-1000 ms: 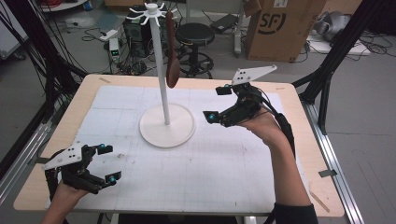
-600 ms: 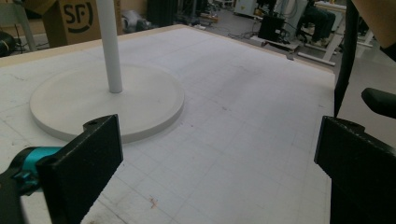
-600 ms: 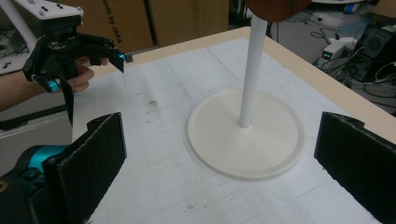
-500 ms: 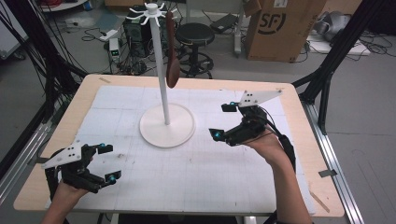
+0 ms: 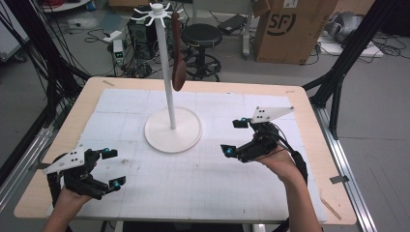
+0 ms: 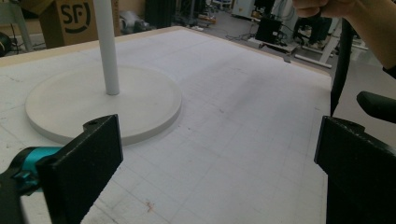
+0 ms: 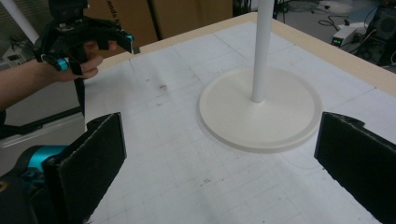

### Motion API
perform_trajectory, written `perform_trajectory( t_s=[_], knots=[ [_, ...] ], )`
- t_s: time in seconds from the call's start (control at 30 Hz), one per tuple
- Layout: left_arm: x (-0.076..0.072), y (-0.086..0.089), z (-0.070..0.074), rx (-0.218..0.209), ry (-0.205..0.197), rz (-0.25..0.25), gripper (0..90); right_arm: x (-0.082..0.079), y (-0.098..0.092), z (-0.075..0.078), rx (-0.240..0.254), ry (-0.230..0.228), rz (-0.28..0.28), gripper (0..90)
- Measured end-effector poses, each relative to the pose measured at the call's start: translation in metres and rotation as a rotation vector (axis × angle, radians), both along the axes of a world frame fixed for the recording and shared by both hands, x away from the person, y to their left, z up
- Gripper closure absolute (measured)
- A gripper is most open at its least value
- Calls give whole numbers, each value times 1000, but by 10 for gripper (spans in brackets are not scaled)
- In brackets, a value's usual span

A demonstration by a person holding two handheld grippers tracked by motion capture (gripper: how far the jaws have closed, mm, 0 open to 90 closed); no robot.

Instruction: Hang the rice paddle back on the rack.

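With both jaws spread and empty, the right hand-held gripper (image 5: 238,137) sits near the white stand (image 5: 172,129), so a careless reach for the brown spoon (image 5: 178,50) hanging from its top could knock the pole and tip it over.

Stand (image 5: 172,129) sits on the mat (image 5: 208,183), mid-table and toward the far edge. Spoon (image 5: 178,58) hangs from the stand's top, just right of its pole. Left gripper (image 5: 112,168) is near-left of the stand, right gripper (image 5: 235,137) right of it. Stool (image 5: 202,36) and box (image 5: 290,29) are behind the stand, off the table (image 5: 309,116).
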State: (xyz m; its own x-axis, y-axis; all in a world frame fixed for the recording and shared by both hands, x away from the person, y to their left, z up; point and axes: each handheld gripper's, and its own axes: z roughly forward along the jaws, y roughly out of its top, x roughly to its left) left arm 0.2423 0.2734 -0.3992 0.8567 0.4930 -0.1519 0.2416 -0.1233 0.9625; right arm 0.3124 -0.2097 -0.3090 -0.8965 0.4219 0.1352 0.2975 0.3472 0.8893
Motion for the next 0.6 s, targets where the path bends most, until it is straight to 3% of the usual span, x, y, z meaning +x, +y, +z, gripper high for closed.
perform_trajectory(
  t_s=[0.3, 0.6],
  knots=[
    [3, 0, 1, -5, -8, 1, 17, -8, -3, -14, -19, 7, 5, 9],
    [4, 0, 2, -16, -14, -9, 17, -19, -2, -24, -22, 9, 53, 9]
  ],
)
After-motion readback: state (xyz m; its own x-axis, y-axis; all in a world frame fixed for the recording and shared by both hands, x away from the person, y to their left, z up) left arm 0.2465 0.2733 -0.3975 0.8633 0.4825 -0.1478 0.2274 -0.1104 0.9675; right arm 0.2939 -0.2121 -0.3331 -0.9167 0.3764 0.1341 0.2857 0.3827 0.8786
